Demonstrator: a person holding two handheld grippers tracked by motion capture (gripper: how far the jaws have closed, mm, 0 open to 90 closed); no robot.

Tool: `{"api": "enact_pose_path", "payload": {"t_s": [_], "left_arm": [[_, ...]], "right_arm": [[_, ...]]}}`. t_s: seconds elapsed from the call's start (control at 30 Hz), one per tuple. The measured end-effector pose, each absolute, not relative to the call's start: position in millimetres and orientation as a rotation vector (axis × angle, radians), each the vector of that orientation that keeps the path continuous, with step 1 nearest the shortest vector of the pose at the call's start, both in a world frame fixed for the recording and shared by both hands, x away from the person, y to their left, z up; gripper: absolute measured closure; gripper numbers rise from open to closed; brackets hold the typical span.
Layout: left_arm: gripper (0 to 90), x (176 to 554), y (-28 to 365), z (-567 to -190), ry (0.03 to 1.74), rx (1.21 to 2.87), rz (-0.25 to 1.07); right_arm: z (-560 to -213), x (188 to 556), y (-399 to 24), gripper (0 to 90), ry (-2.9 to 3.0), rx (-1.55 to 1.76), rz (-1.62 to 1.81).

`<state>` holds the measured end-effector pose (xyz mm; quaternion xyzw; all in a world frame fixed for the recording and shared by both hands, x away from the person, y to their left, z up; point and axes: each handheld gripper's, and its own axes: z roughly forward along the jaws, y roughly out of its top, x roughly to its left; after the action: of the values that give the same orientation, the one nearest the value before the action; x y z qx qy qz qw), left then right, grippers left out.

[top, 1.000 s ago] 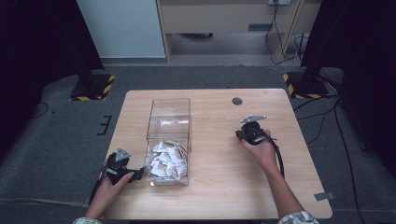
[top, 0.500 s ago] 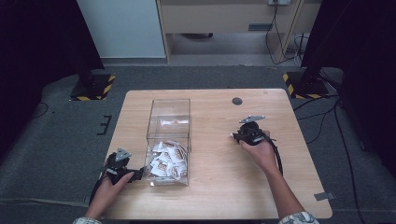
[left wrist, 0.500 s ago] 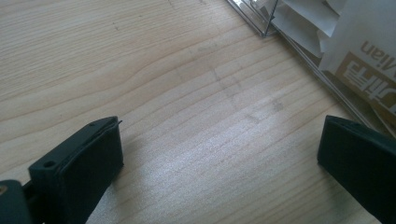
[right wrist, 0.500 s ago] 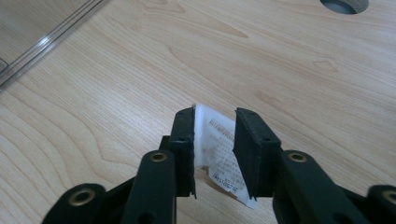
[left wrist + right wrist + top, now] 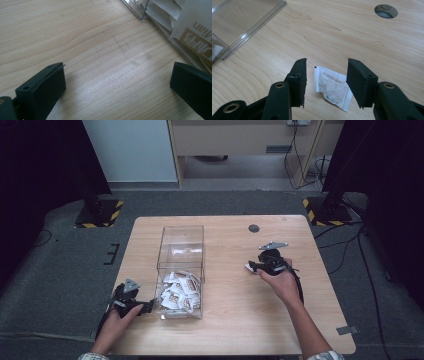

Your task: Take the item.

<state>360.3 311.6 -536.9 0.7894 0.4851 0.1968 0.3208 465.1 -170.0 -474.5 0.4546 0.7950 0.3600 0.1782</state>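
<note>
A clear plastic box (image 5: 181,235) stands on the wooden table, with several white sachets (image 5: 179,291) heaped in its near end. My right gripper (image 5: 255,266) rests to the right of the box. Its jaws have just been opening, and they are now apart around a white sachet (image 5: 333,87) that lies flat on the wood, with neither pad touching it. The same sachet (image 5: 249,267) shows at the jaw tips from above. My left gripper (image 5: 147,306) lies at the box's near left corner, open, with bare wood between its jaws. The box wall (image 5: 160,27) and printed sachets (image 5: 192,27) are just beyond its right jaw.
A round cable hole (image 5: 254,228) sits in the table beyond the right gripper, also seen as a hole (image 5: 386,11) in the right gripper view. The table's near edge (image 5: 225,353) is close to both forearms. Dark stands with striped bases (image 5: 100,215) flank the table on the floor.
The right gripper's jaws have spread apart and let go of the white sachet, which now lies on the table between them. The left hand has stayed put.
</note>
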Motion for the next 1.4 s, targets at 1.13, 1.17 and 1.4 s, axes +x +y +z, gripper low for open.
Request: {"api": "enact_pose_path", "payload": {"t_s": [1.13, 1.17, 1.4], "left_arm": [[0.0, 360, 312, -537, 1.275, 2.074, 0.517], [0.0, 360, 312, -537, 1.275, 2.074, 0.517], [0.0, 360, 312, -537, 1.275, 2.073, 0.518]], "right_arm": [[-434, 436, -181, 7.3, 2.153, 1.288, 1.116], [-434, 434, -182, 7.3, 2.148, 1.291, 1.119], [-438, 424, -190, 7.5, 2.139, 1.293, 1.102]]}}
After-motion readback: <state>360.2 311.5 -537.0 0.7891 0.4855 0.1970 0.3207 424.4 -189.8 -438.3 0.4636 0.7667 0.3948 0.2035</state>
